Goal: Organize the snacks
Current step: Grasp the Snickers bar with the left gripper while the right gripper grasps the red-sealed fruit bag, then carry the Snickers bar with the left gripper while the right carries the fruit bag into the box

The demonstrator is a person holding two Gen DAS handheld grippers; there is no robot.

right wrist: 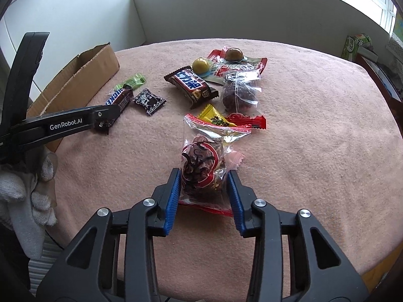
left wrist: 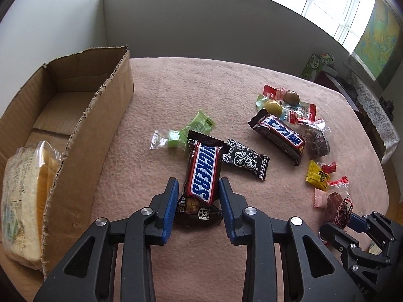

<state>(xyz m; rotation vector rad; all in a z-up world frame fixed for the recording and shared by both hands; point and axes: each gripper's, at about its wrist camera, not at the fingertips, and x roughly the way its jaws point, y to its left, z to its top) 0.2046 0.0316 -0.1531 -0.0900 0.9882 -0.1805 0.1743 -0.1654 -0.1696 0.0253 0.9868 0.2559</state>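
My left gripper (left wrist: 198, 188) has its blue pads on both sides of a Snickers bar (left wrist: 201, 176) that lies on the pink cloth; the pads sit against the wrapper. My right gripper (right wrist: 204, 181) has its pads against a clear red-edged bag of brown snack (right wrist: 202, 166). The left gripper also shows in the right wrist view (right wrist: 105, 115) at the Snickers bar (right wrist: 118, 98). The right gripper shows at the lower right of the left wrist view (left wrist: 352, 222). A cardboard box (left wrist: 105, 115) stands at the left, with a packet of sliced bread (left wrist: 25, 196) inside.
Loose on the cloth: a second Snickers bar (left wrist: 279, 136), a black candy (left wrist: 246, 159), green candies (left wrist: 199, 125), a yellow packet (left wrist: 317, 175), round sweets (left wrist: 273, 107), another brown snack bag (right wrist: 239, 90). A grey wall stands behind. A green box (left wrist: 314, 65) is far right.
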